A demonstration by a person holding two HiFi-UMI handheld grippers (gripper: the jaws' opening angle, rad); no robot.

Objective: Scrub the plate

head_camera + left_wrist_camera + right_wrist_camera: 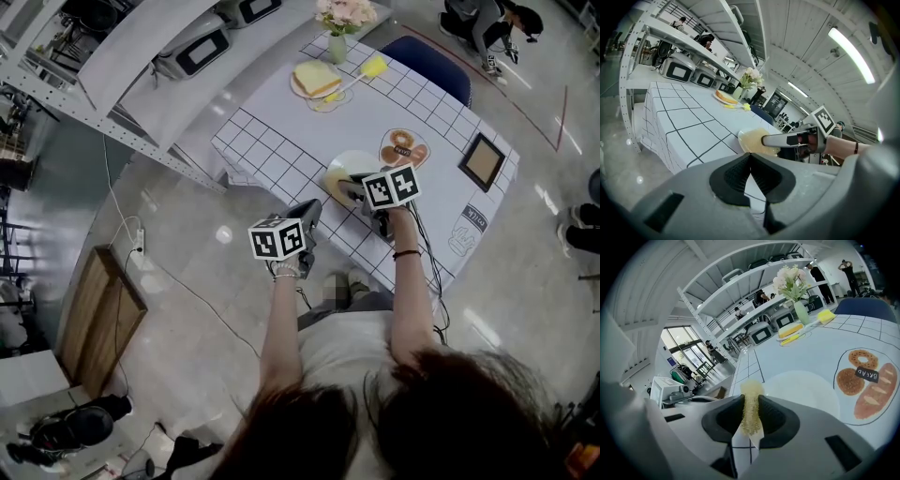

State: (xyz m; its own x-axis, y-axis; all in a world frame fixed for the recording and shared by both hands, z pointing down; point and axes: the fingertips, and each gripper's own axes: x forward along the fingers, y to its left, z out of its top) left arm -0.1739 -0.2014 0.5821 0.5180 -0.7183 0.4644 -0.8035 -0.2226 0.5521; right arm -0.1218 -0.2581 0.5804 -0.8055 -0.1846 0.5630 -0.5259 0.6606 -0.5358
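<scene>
Robotics or test lab in a big hall, not a home. Tall white perforated-steel racking [131, 42] holds a row of countertop ovens [202, 52]. Glossy grey floor [187, 281] w/ red tape line [562, 117], power strip [140, 242] & trailing cable. Ceiling strip lights [851, 54]. Staged table [272, 155] in grid cloth: flower vase [339, 19] at far corner, bread-print placemat [865, 380] mid-table. Person holds left gripper [750, 157] & right gripper [751, 401], each w/ a square-marker cube. Other people [710, 348] stand in bkgd.
</scene>
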